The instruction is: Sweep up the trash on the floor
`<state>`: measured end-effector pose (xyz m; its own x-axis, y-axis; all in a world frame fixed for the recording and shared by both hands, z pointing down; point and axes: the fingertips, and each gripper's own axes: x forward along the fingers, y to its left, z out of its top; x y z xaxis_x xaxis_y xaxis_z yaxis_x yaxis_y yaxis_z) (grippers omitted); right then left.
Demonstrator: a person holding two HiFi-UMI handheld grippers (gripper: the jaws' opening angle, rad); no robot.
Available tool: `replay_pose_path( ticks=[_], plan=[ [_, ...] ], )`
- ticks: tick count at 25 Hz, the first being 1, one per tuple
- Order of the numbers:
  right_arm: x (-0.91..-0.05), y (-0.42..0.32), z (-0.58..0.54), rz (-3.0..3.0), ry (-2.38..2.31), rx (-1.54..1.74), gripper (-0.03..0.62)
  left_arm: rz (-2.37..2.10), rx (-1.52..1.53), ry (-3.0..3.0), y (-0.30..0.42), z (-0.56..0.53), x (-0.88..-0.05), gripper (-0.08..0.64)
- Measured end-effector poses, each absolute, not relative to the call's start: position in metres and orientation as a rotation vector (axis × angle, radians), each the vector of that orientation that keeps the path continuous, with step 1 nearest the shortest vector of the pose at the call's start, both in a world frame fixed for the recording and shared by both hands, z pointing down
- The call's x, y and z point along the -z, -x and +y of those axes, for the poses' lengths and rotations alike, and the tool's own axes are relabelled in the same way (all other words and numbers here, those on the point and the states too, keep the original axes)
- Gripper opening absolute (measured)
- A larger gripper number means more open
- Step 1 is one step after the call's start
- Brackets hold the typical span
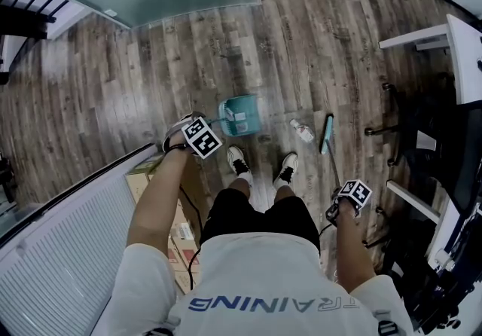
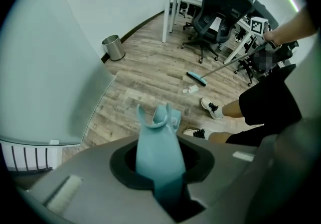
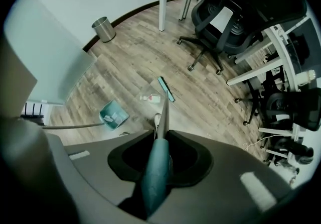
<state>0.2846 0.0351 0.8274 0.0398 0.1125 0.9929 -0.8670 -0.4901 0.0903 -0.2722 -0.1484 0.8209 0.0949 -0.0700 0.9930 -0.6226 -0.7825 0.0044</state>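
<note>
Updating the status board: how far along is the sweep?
Done: pale scraps seem to sit in the teal plastic dustpan. In hand: left gripper shut on its handle, right gripper on the teal-headed broom's pole. Left: white crumpled trash lies on the wooden floor beside the broom head, not in the pan.

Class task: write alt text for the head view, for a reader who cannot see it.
Seen from above, a person stands on a wood floor, the left hand-held gripper holding a teal dustpan and the right hand-held gripper a long-handled broom. A piece of trash lies between them.
</note>
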Motion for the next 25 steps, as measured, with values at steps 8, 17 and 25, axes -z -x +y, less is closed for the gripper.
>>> replay_pose_path(
  ticks=[8,17,25],
  plan=[
    [-0.828,-0.207,0.016,-0.867,-1.487,-1.620,0.107,-0.684,-1.727,-1.957,0.272,-0.147,-0.820,0.084],
    [-0.821,-0.136,-0.008,-1.059,-1.303,-1.591,0.107,-0.682,-1.722,-1.962,0.273,-0.149,-0.820,0.084],
    [-0.817,-0.050,-0.004,-1.226,-1.027,-1.720,0.109,-0.687,-1.721,-1.962,0.272,-0.147,-0.821,0.084]
  ],
)
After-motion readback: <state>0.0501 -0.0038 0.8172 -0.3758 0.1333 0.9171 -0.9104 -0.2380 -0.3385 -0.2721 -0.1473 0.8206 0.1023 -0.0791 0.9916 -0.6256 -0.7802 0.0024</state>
